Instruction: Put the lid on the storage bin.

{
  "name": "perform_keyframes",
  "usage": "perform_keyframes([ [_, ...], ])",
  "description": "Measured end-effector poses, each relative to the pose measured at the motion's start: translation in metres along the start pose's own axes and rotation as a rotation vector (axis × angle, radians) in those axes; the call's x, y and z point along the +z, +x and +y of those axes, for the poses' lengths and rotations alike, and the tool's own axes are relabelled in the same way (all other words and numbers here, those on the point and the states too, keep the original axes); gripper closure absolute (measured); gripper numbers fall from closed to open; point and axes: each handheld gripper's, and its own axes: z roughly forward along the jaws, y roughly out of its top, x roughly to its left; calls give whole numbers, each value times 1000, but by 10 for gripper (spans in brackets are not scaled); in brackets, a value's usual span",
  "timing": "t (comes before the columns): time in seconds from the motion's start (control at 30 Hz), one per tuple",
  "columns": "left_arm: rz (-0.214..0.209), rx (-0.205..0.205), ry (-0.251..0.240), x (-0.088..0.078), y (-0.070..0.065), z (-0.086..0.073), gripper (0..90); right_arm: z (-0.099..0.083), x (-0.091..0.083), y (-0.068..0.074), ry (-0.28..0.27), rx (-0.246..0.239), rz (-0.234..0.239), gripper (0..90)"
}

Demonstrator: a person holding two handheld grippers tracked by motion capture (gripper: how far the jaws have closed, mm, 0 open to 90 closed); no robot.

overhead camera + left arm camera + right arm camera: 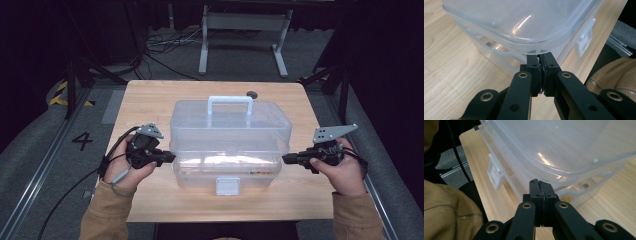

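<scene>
One floor marking (82, 140), seemingly "4", left of table (150, 100).

What I can't make out around the clear box

My left claw (541, 56) has its tips tucked under the lid rim of the clear box (230, 145), so whether they press on it is hidden. The box runs off the top edge of both claw views. Its contents (225, 161) are a pale blur through the front wall, too indistinct to name. A small gold thing (565, 198) by my right claw (540, 183) is half covered.
</scene>
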Motion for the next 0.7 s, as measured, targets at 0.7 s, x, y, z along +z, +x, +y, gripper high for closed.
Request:
perform_keyframes([
  [0.7, -1, 17, 111, 7, -1, -1, 879, -1, 7, 3, 121, -14, 30, 900],
])
